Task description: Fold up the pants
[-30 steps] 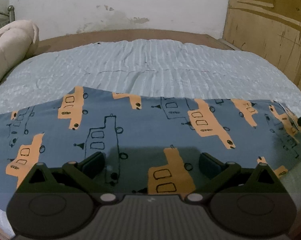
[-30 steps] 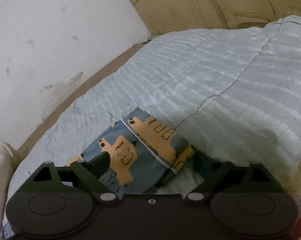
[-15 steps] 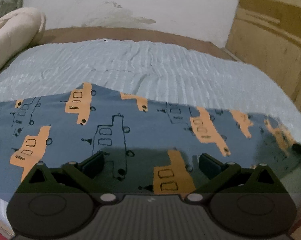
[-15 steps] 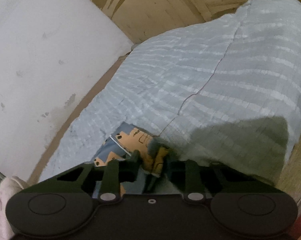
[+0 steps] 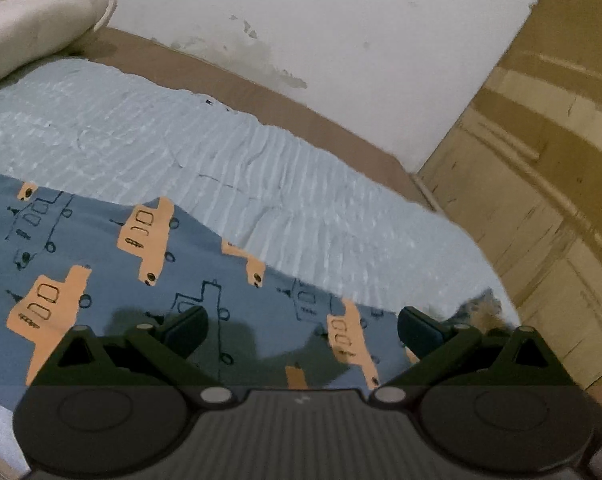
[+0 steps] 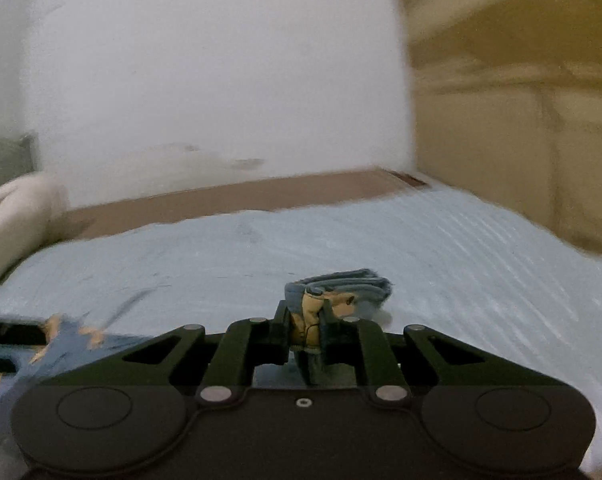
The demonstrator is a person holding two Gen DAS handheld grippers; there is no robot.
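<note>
Blue pants (image 5: 101, 248) printed with orange vehicles lie spread across the bed. In the left wrist view my left gripper (image 5: 301, 328) hovers just above them, open, with nothing between its fingers. In the right wrist view my right gripper (image 6: 305, 332) has its jaws closing on a bunched end of the pants (image 6: 341, 288), pads pressing the cloth, which is lifted off the bed. The remaining cloth trails off, blurred, at the lower left (image 6: 69, 344).
A light blue striped bed cover (image 5: 181, 140) lies under the pants and reaches a brown bed frame (image 5: 261, 92) by a white wall. A cream rolled pillow (image 5: 33, 20) sits at the far left. Wooden panelling (image 5: 541, 160) stands on the right.
The right gripper went from open to clamped on the pants' end, lifted it and rolled level. The left gripper rose and rolled, and stayed open over the pants.
</note>
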